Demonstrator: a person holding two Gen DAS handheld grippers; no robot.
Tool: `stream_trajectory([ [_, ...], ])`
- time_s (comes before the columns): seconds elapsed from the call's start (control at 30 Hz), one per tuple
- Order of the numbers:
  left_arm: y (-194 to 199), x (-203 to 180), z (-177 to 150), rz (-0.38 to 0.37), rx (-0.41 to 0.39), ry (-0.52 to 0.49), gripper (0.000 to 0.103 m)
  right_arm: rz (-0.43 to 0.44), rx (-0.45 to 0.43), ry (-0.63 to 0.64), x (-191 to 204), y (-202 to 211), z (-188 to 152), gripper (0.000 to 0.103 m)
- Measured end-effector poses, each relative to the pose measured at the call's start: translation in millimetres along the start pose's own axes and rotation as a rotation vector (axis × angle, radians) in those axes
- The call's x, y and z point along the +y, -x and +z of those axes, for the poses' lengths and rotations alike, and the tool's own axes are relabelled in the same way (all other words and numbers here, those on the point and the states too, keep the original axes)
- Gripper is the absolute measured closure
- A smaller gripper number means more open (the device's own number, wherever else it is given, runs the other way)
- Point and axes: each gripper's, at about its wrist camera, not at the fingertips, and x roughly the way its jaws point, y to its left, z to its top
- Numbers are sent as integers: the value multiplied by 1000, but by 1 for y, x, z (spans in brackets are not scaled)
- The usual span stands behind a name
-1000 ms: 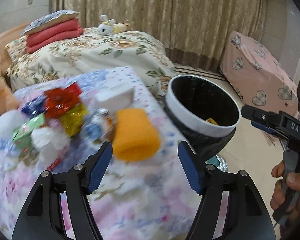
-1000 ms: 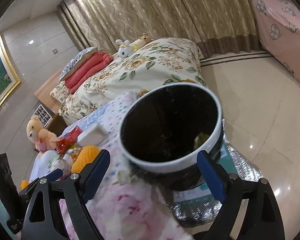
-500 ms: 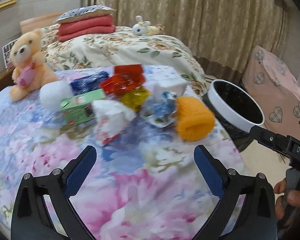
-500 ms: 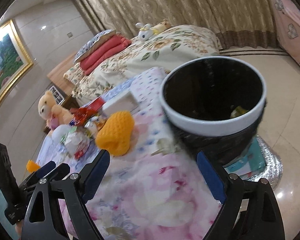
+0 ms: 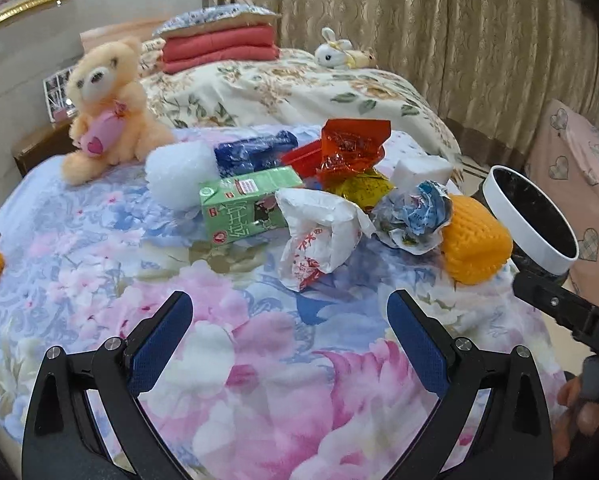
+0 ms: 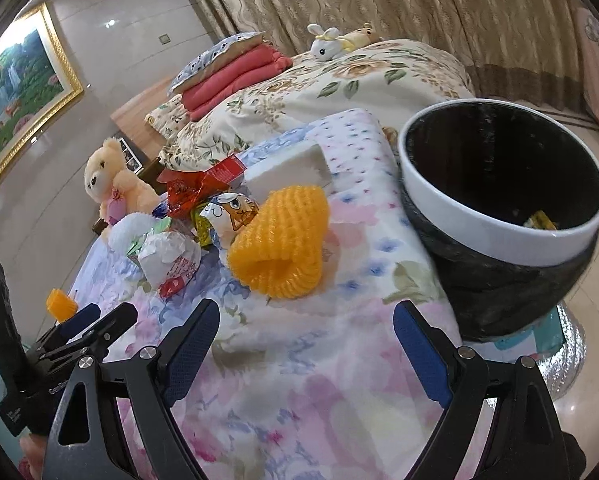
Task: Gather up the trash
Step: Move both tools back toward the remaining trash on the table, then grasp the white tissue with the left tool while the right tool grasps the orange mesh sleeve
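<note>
While both of your tools hover over the flowered bedspread (image 5: 259,360), neither one holds anything. Your left gripper (image 5: 289,332) has its jaws spread wide with only cloth between them, and your right gripper (image 6: 305,340) is also wide open and empty.

Just beyond the left gripper lies the pile of trash. Nearest is a crumpled white paper bag (image 5: 319,232) with red print. To its left is a green drink carton (image 5: 247,206), and to its right a crushed wrapper with blue print (image 5: 413,216) that touches an orange foam net (image 5: 473,240). Behind these you see a yellow packet (image 5: 365,190), a red foil bag (image 5: 349,150), a blue wrapper (image 5: 255,152), a white foam ball (image 5: 177,178) and a white block (image 5: 423,170). A second orange piece (image 6: 61,305) sits apart at the near left side.

At the right edge of the bed stands the trash bin (image 6: 495,236), black with a white rim. Inside it I can see only a small yellowish scrap (image 6: 541,220), so I judge that the work is just at the beginning and almost all pieces are left. The teddy bear (image 5: 107,108) further back is probably not trash.
</note>
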Motion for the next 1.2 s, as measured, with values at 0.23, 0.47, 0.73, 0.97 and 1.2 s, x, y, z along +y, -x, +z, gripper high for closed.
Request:
stream_trajectory([
  [0.23, -22, 5, 16, -2, 16, 23, 3, -22, 4, 27, 9, -19, 12, 13],
  [0.47, -37, -4, 23, -21, 22, -8, 23, -26, 20, 41, 14, -35, 19, 26],
  [0.73, -33, -14, 12, -101, 51, -58, 84, -1, 25, 55, 12, -24, 12, 75],
  [0.97, -11, -22, 0, -153, 55, -61, 85, 23, 3, 48, 7, 2, 6, 76],
  [1.2, 5, -46, -1, -205, 43, -91, 85, 36, -16, 42, -5, 22, 3, 76],
])
